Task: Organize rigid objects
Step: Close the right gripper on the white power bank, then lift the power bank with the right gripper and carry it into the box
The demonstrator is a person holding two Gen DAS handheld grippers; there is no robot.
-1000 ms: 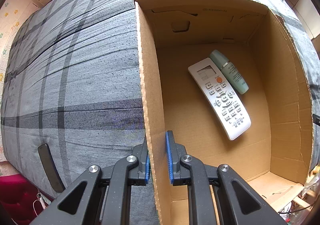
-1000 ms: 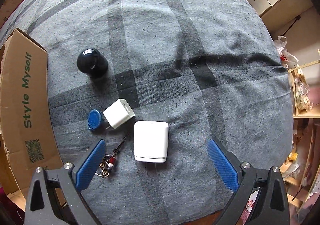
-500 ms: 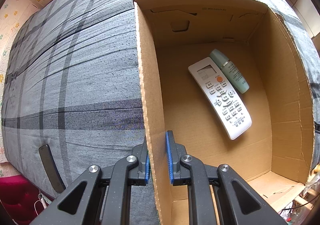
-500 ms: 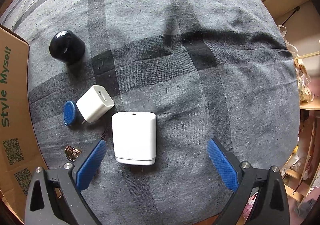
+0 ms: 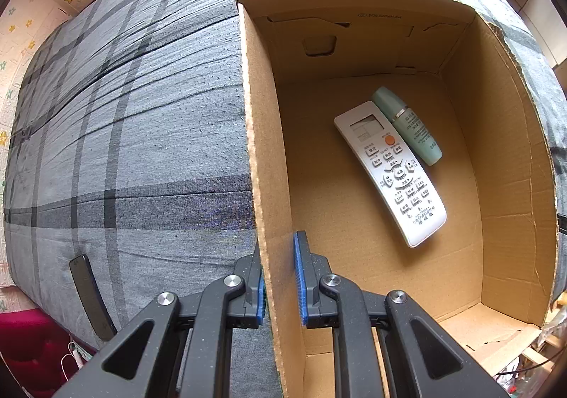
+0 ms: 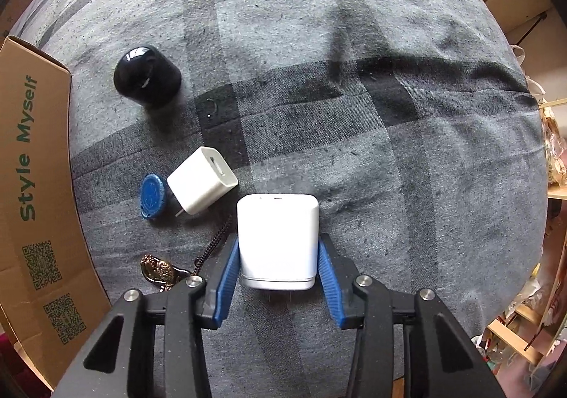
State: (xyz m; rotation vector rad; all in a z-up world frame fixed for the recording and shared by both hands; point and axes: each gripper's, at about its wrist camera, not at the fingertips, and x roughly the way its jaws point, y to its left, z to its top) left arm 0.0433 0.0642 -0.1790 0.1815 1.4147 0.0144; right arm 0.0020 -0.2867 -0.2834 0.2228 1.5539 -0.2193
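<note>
Cardboard box (image 5: 510, 164), open-topped, standing on a grey plaid bedcover (image 5: 141, 121); green lettering "Style Myself" and two QR codes on its outer wall in the right wrist view. Contents, on the box floor: one white remote control (image 5: 389, 171) with an orange button, lying face up; one pale green bottle (image 5: 407, 125) lying on its side, touching the remote along its upper end. Left gripper (image 5: 280, 277): blue pads astride the box's left wall, one outside and one inside; a sliver of gap shows by the inner pad, so whether the wall is actually pinched cannot be told. Right gripper (image 6: 278, 274): jaws closed in on a large white charger block (image 6: 278, 238), pads against both its sides, the block on the cover. Loose items on the cover nearby: small white USB plug adapter (image 6: 202, 180), just beside the block; blue round tag (image 6: 152, 196), touching the adapter; black rounded cylinder (image 6: 147, 77), farther off near the box; brass-coloured keyring charm (image 6: 157, 270) on a dark cord. Dark flat slab (image 5: 90, 295) at the bed's edge, left wrist view.
</note>
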